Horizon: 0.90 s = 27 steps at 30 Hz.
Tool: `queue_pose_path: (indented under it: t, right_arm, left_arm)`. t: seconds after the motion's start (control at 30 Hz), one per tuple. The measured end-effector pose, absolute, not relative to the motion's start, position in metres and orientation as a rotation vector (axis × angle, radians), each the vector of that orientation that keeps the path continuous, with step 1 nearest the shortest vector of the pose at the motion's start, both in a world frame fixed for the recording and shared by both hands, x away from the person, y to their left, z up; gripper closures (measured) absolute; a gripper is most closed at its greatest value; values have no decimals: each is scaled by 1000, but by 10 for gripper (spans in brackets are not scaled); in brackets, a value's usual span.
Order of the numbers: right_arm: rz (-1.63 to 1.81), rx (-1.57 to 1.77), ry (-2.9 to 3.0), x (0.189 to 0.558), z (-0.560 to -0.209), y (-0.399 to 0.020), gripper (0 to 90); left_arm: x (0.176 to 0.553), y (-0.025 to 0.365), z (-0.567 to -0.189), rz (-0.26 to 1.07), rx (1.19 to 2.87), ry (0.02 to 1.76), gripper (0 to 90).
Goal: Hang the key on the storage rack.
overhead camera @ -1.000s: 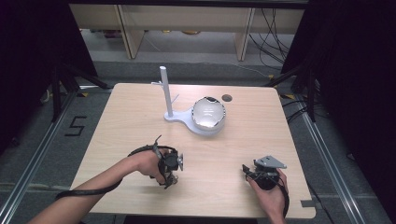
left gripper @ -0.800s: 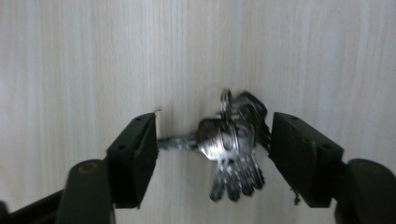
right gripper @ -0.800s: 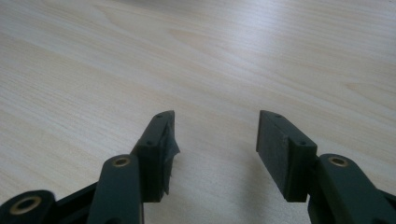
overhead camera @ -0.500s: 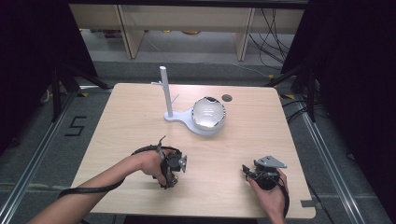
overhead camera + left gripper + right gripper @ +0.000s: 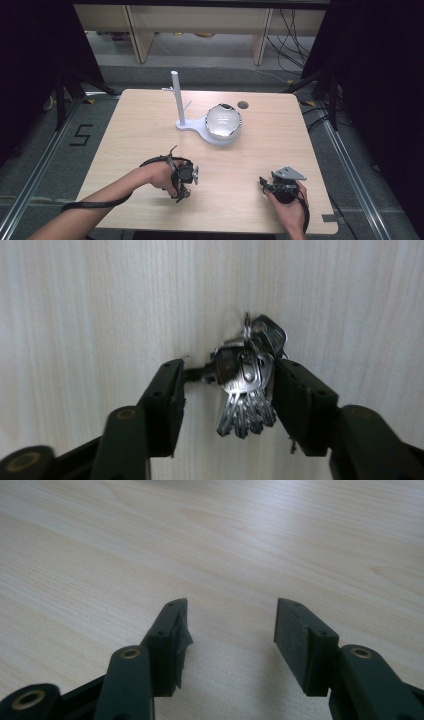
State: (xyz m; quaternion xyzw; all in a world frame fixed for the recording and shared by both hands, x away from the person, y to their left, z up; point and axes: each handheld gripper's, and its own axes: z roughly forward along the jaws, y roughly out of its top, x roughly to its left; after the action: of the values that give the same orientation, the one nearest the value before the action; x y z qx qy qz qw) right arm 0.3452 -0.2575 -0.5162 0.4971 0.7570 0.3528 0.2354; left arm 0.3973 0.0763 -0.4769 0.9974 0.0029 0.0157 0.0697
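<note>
Left gripper has just been closing around the keys on the desk, which sit by one jaw with a gap on the other side. Looks like the grab step to me; next it needs to squeeze shut, then lift. Right gripper sits wide, holding nothing.

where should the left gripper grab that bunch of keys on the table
Grip the silver metal bunch of keys across the stacked heads just below the ring, coming straight down from above as the left gripper is aimed. The keys lie flat on the light wooden table, blades fanned toward the camera. They sit against one jaw, a gap at the other; the jaws have just been closing.
</note>
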Motion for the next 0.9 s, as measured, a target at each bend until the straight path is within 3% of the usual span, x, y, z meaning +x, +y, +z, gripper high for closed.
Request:
queue_pose_path:
  t: [0.07, 0.17, 0.47, 0.63, 0.77, 0.9]
  right_arm:
    - [966, 1360, 2077, 345, -516, -258, 483]
    - [967, 1365, 2073, 346, -516, -258, 483]
    - [980, 1365, 2088, 346, -517, -258, 483]
    - [980, 1367, 2089, 346, -517, -258, 483]
    - [979, 1368, 2088, 346, -517, -258, 484]
    - [983, 1370, 2090, 346, -517, -259, 484]
  left_arm:
    - [399, 74, -477, 31, 2978, -65, 363]
    - [400, 72, -478, 8, 2970, -99, 335]
    - [403, 70, -482, -67, 2988, -178, 322]
    - [403, 71, -480, -83, 3020, -90, 435]
    - [404, 73, -479, -72, 3036, 0, 580]
    - [400, 76, -479, -75, 3032, 51, 651]
